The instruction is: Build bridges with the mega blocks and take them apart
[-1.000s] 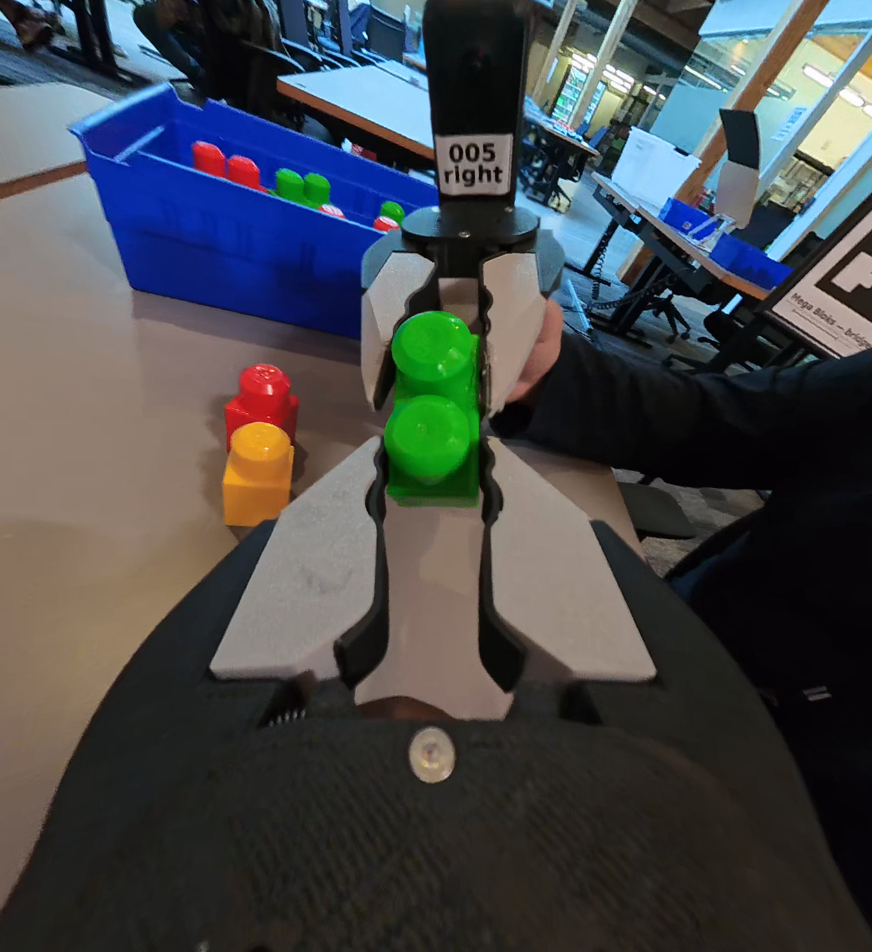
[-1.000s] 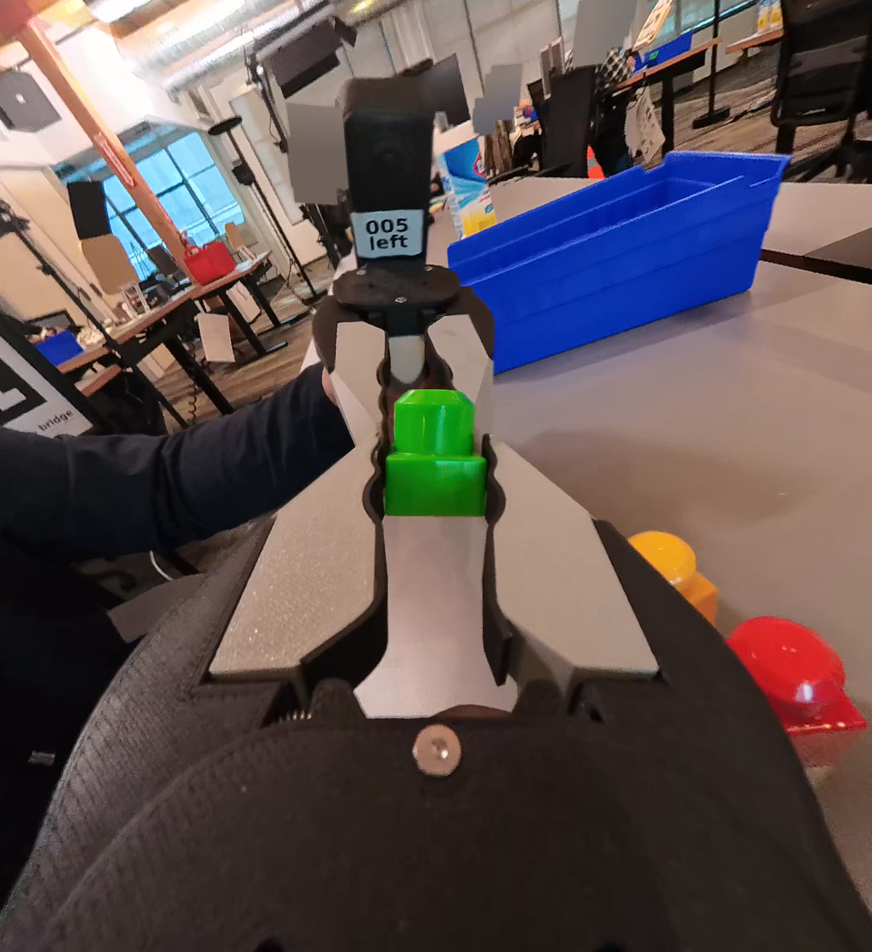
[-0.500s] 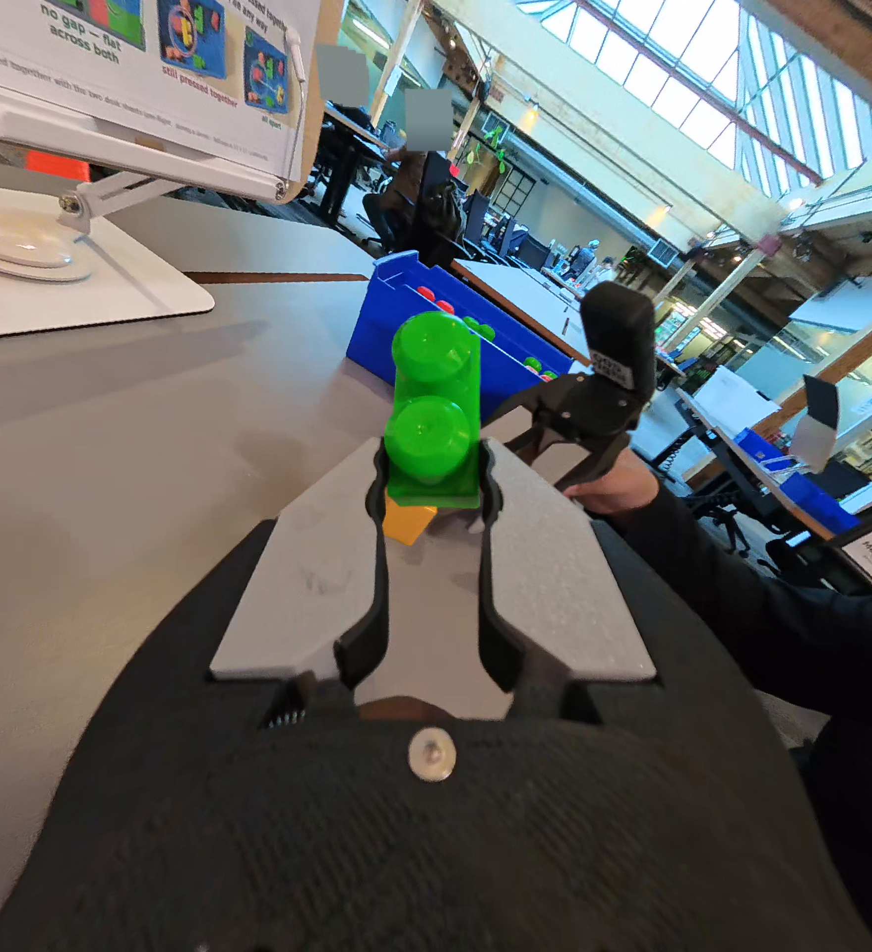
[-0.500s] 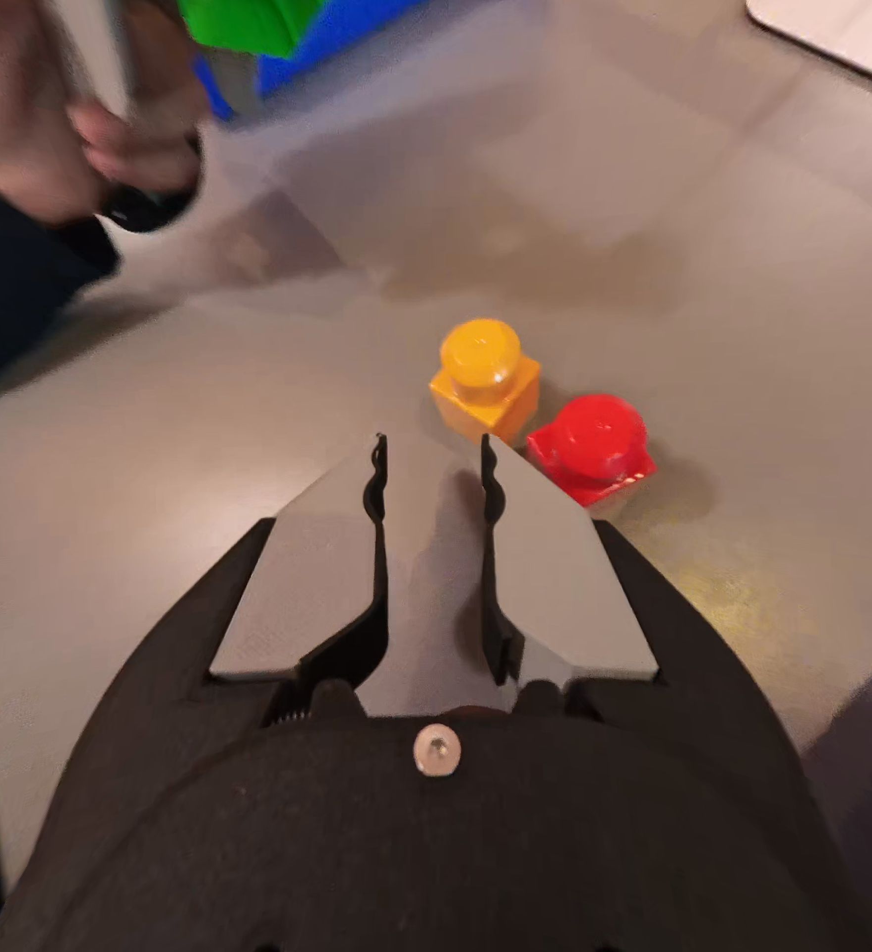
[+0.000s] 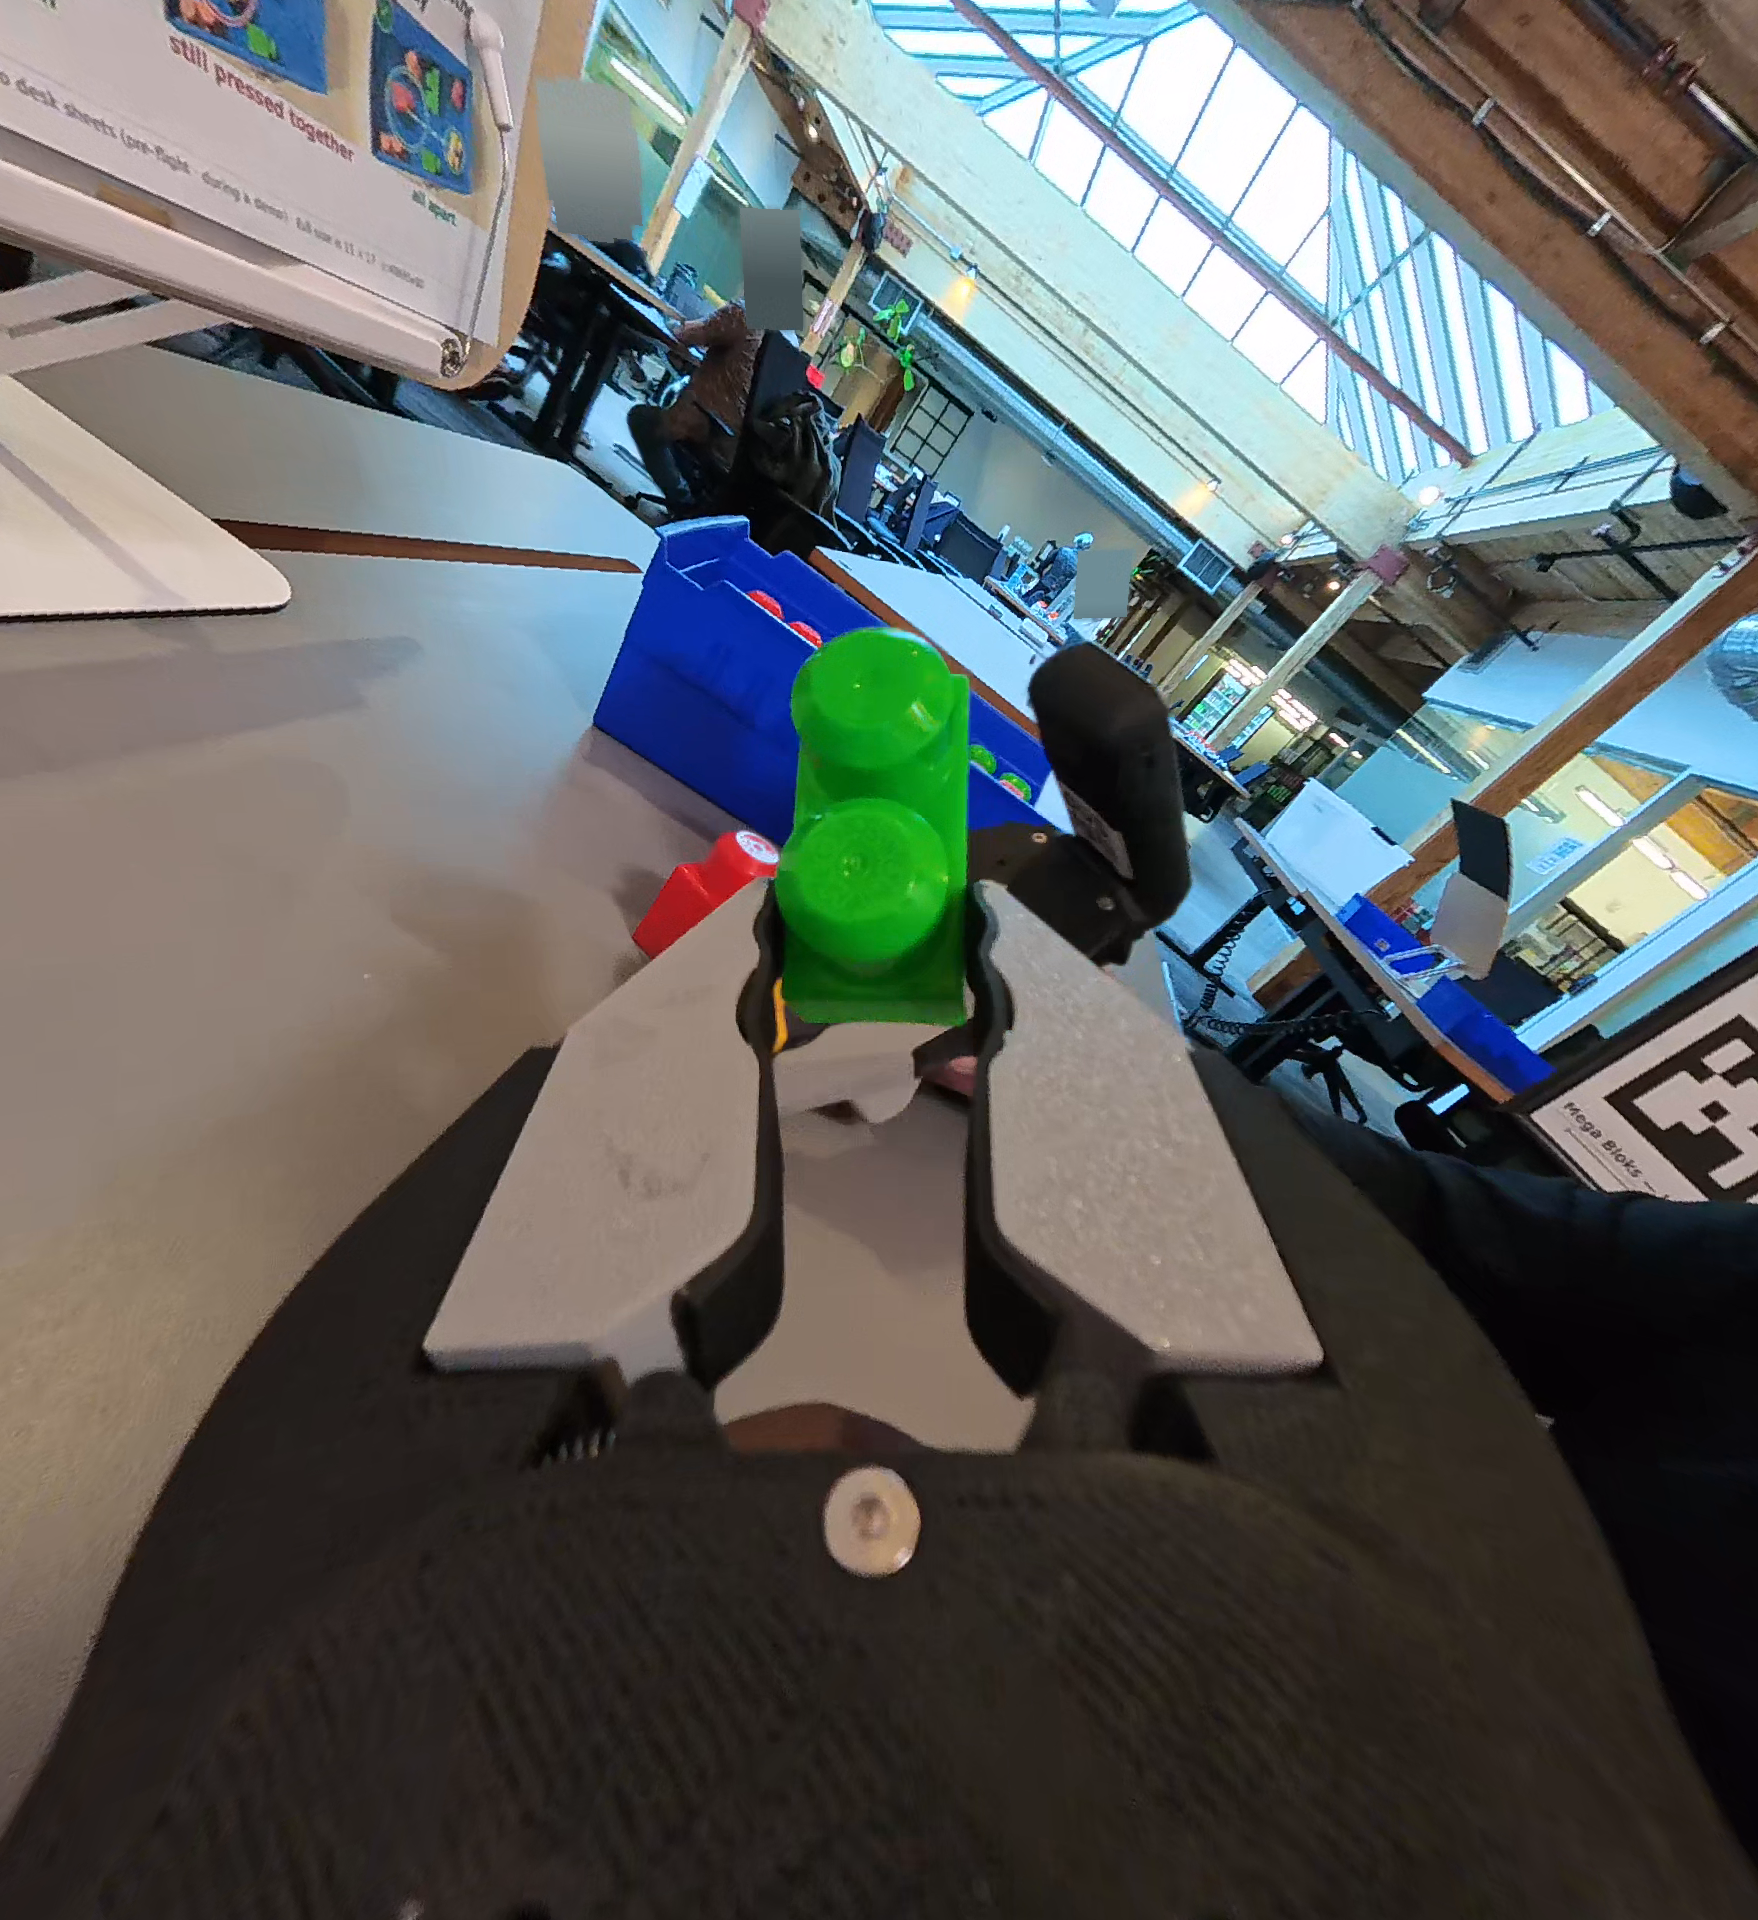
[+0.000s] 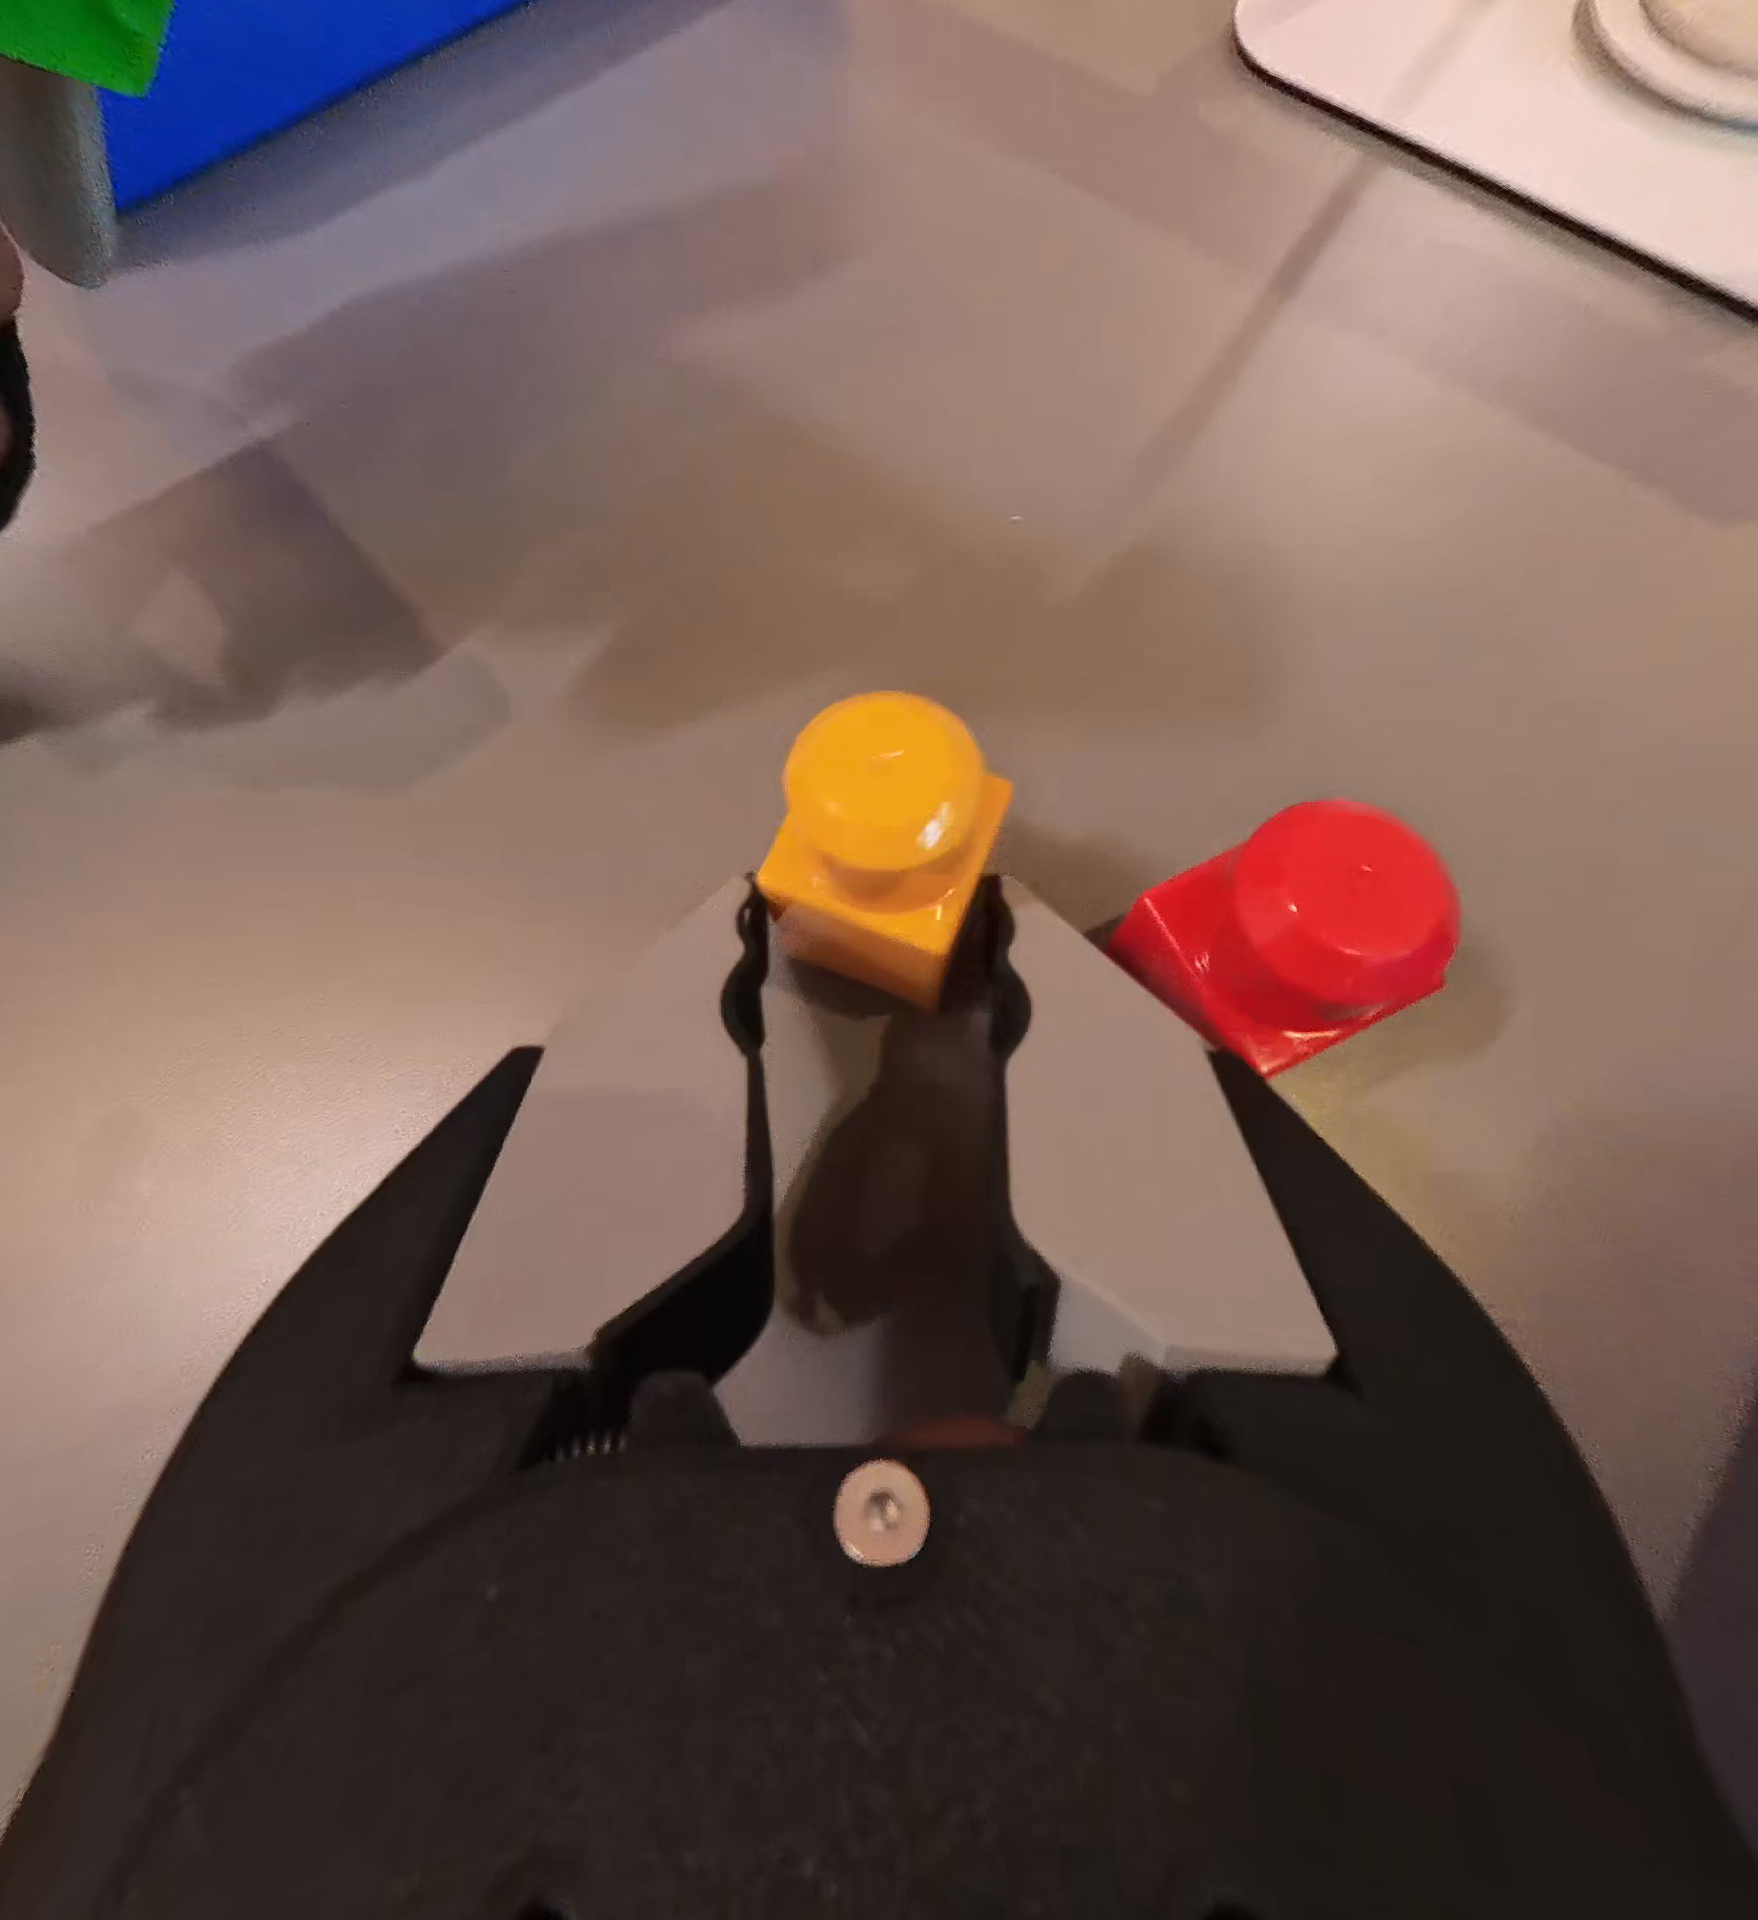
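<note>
Green block (image 5: 870,831) is sitting clamped in our left gripper (image 5: 870,997), long side pointing away. Our right gripper (image 6: 870,925) is straddling the yellow block (image 6: 880,852) on the table (image 6: 335,935), fingers narrow; contact's hard to tell. Red block (image 6: 1290,925) is sitting just beside.

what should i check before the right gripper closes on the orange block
1. Left gripper shut on the green block: ok.
2. Right gripper open, one finger on each side of the orange block: ok.
3. Orange block square between the fingers: not ok, it sits turned, a corner pointing into the gap.
4. Red block out of the right finger's path: cannot tell, it lies tilted, very close to that finger's outer side.
5. Fingers low enough to catch the block's body, not the stud: cannot tell.
6. Table around the orange block free on its left side: ok.
</note>
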### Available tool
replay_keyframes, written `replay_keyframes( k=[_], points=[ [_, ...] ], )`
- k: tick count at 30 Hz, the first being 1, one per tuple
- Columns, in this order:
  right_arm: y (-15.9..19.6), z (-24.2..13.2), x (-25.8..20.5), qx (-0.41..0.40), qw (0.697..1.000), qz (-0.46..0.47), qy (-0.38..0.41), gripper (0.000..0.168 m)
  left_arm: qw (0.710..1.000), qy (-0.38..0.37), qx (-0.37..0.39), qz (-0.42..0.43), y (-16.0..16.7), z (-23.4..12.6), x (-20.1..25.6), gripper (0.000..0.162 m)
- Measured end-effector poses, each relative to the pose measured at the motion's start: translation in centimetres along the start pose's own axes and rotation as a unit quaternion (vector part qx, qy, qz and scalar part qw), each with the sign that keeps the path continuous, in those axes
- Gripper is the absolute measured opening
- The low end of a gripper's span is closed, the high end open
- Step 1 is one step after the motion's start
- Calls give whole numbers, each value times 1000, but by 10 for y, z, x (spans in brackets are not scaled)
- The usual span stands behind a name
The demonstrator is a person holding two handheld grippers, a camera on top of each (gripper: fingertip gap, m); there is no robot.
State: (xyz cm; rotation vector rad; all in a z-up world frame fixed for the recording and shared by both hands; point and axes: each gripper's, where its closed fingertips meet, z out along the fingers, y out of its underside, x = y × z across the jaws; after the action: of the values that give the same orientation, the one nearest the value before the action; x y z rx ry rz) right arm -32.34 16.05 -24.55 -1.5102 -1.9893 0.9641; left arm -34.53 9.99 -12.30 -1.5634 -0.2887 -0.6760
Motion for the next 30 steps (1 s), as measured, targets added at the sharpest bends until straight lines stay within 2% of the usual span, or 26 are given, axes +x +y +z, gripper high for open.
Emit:
replay_keyframes(
  k=[10, 14, 17, 20, 23, 30],
  points=[
    [6, -10, -52, -29, 986, -137, -92, 36, 992, -47, -91, 70, 29, 9, -8, 32],
    [20, -17, -64, -62, 977, -154, -133, 36, 990, -27, -111, 80, 39, 15, 1, 32],
    [18, -23, -71, -61, 977, -116, -171, 36, 988, -26, -130, 83, 46, 17, 0, 32],
    [10, -24, -63, -40, 981, -95, -162, 36, 987, -31, -137, 83, 49, 17, -2, 32],
    [11, -20, -53, -41, 984, -115, -128, 36, 989, -23, -130, 66, 47, 16, 0, 32],
    [17, -15, -45, -56, 983, -147, -96, 37, 998, 51, -42, -18, 17, 7, 15, 32]
  ],
)
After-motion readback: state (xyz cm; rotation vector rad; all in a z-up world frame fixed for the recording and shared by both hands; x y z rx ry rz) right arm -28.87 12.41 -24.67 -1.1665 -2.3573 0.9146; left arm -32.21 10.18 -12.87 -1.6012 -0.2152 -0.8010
